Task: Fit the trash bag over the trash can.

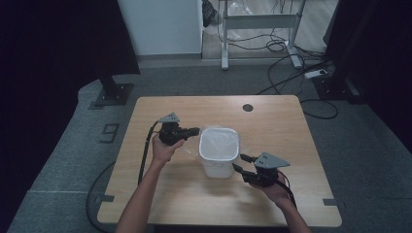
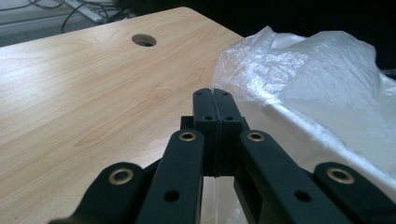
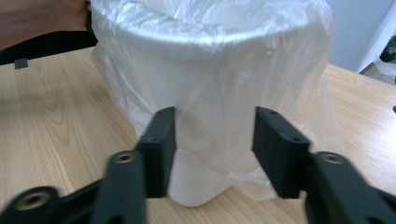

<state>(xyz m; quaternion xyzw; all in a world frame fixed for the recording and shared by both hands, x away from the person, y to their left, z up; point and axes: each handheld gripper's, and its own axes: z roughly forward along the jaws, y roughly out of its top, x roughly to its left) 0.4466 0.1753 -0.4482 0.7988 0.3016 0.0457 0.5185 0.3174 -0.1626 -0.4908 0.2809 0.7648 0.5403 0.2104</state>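
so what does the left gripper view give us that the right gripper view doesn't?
Left gripper view alone: its jaws closed on a fold of the plastic bag, and the round hole in the table top. Right gripper view alone: the white bin from rim to base, its own jaws spread apart in front of it, and the other hand behind. Both: the bag draped over the bin and the wooden table.
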